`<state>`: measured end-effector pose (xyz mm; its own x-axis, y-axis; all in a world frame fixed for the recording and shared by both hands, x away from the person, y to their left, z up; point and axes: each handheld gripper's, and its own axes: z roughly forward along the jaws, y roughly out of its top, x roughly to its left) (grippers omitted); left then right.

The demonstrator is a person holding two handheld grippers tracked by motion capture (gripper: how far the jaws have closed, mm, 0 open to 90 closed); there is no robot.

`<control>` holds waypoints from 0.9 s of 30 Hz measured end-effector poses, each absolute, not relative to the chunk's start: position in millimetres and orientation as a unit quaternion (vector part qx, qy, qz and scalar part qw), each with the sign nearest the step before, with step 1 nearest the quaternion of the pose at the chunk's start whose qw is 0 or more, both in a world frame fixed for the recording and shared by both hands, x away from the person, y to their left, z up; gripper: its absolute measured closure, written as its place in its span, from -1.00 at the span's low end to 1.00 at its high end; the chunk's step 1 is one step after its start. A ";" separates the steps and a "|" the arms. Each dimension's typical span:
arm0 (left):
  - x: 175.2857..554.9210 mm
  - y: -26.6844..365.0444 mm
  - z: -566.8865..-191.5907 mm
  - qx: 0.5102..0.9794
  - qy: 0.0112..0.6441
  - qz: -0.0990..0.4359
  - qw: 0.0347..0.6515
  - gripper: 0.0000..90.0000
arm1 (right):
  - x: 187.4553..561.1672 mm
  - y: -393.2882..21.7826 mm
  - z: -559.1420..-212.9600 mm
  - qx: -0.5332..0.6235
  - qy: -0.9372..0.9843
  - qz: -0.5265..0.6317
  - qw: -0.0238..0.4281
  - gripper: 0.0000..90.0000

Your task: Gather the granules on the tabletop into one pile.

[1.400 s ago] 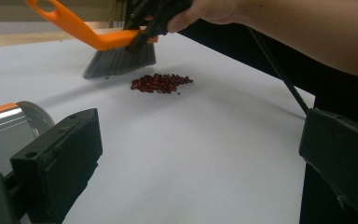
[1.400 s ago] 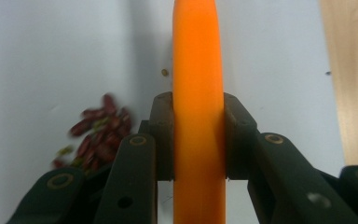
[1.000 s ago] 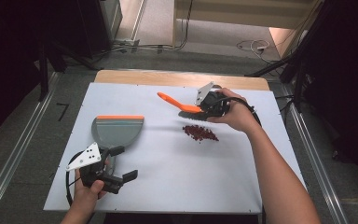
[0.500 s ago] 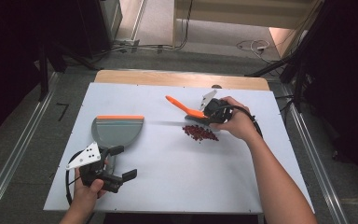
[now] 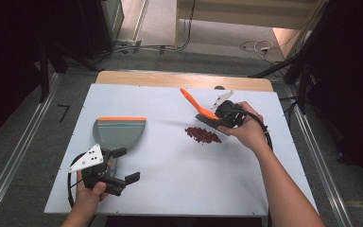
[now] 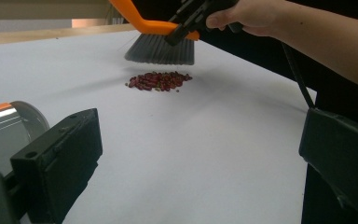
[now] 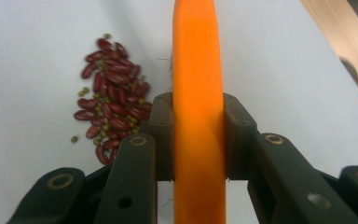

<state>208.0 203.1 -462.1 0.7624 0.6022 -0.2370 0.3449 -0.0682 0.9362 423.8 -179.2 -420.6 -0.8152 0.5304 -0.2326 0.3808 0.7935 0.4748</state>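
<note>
The right claw (image 5: 217,117) is clamped tight on the orange handle of a small brush (image 5: 194,105), its two black jaws pressing the handle from either side, as the right gripper view shows close up (image 7: 198,135). The brush's grey bristles (image 6: 161,49) point down toward the white bench (image 5: 170,189) and sit just behind a small heap of red beans (image 5: 203,135), on the heap's far side from the person; from the left gripper view the bristle tips look just above or barely at the bench, and I cannot tell whether they touch it. Mixed into the red beans (image 7: 112,102) are a few small green ones. The heap lies right of the bench's middle, well apart from the grey dustpan (image 5: 118,134) with its orange edge, which lies flat on the left part of the bench, its orange edge on the far side. The left claw (image 5: 123,165) rests low near the front left of the bench, just in front of the dustpan, with its jaws standing wide apart and nothing between them; in the left gripper view the open jaws frame the bare bench surface, with the dustpan's rim (image 6: 9,123) just beside the left jaw.
</note>
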 end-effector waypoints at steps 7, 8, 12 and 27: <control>208.3 202.8 -462.2 0.723 0.327 0.106 0.599 -0.99 | 417.2 -194.2 -430.4 0.347 0.898 0.193 0.189 0.52; 208.5 202.8 -462.1 0.723 0.327 0.107 0.599 -0.99 | 415.7 -194.0 -432.2 0.353 0.896 0.188 0.192 0.52; 208.5 202.5 -462.0 0.723 0.326 0.107 0.600 -0.99 | 409.2 -188.7 -436.0 0.380 0.883 0.196 0.192 0.52; 208.4 204.4 -461.3 0.722 0.326 0.109 0.600 -0.99 | 403.1 -158.5 -436.5 0.414 0.868 0.191 0.197 0.53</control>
<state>208.4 204.4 -461.3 0.7633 0.6023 -0.2338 0.3400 -0.0668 0.9380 403.1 -158.5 -436.5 -0.5803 0.7934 -0.1838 0.6436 0.5850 0.4935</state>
